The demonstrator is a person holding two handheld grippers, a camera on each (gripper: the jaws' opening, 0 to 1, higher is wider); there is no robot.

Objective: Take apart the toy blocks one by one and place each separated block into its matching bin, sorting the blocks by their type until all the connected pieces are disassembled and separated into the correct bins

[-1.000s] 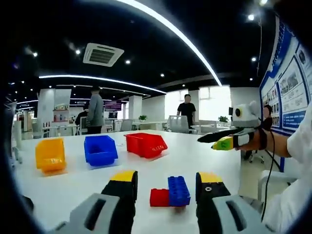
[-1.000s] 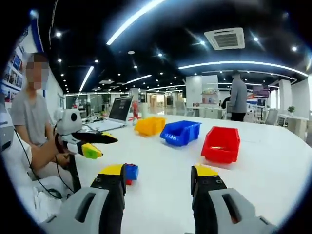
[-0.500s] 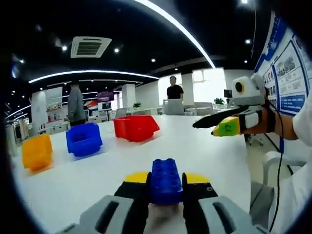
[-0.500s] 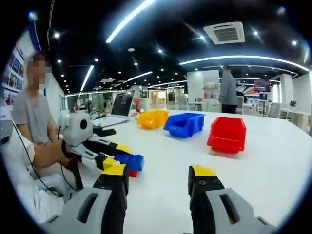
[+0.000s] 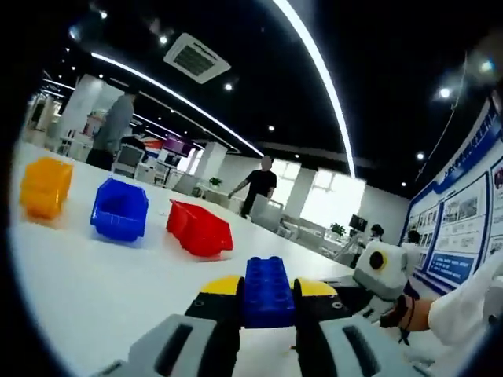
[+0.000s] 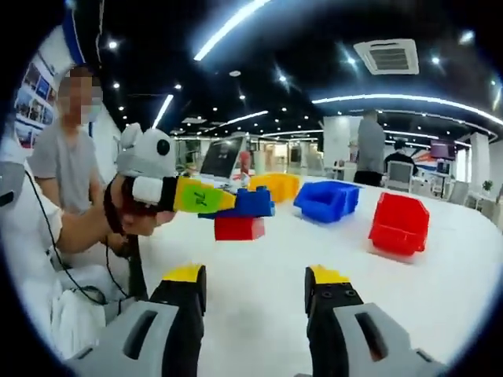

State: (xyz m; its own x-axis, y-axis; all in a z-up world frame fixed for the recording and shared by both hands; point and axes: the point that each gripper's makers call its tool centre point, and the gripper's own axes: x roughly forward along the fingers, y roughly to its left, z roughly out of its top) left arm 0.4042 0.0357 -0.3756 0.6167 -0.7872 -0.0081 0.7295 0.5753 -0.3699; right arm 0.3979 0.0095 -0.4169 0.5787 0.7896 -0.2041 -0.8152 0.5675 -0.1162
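Note:
My left gripper (image 5: 267,287) is shut on a blue block (image 5: 267,292), which stands upright between its yellow-tipped jaws. In the right gripper view the same left gripper (image 6: 233,201) comes in from the left, held up off the white table (image 6: 330,283). It grips the blue block (image 6: 253,202), and a red block (image 6: 240,228) hangs joined beneath it. My right gripper (image 6: 255,276) is open and holds nothing; it sits below and in front of the block pair, apart from it. The right gripper's body (image 5: 379,272) shows low on the right in the left gripper view.
Three bins stand in a row on the table: yellow (image 5: 45,187), blue (image 5: 119,210) and red (image 5: 199,228), also seen as yellow (image 6: 275,187), blue (image 6: 326,200), red (image 6: 402,224). A seated person (image 6: 67,169) is close at the left; other people stand farther back.
The left gripper came down around the blue block, shut on it and lifted the joined blue and red pair off the table. The right gripper stayed open throughout.

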